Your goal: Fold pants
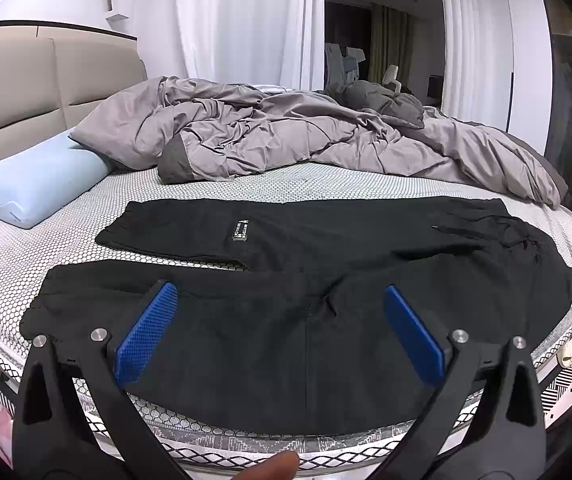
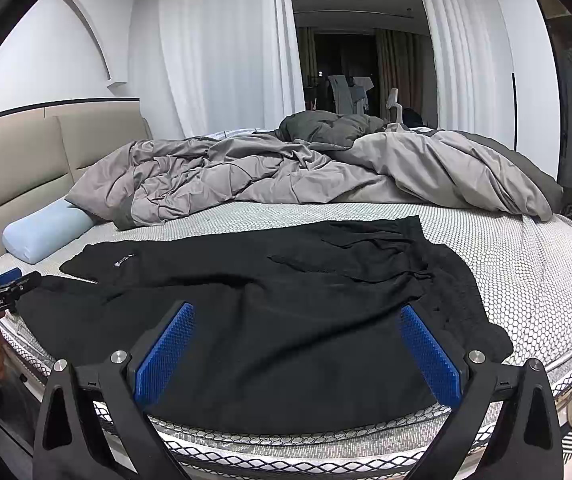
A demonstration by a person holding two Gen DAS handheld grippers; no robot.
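Black pants [image 1: 286,280] lie spread flat on the near side of the mattress, legs to the left and waistband to the right; they also show in the right wrist view [image 2: 286,300]. The far leg bears a small label [image 1: 241,233]. My left gripper [image 1: 280,300] is open with blue pads, held above the near leg, empty. My right gripper [image 2: 296,320] is open above the hip area near the waistband, empty. The left gripper also shows at the left edge of the right wrist view [image 2: 4,280].
A crumpled grey duvet [image 1: 286,136] covers the far half of the bed. A light blue pillow [image 1: 38,184] lies at the left by the beige headboard [image 1: 26,88]. The honeycomb-patterned mattress [image 2: 526,264] edge runs just below the grippers.
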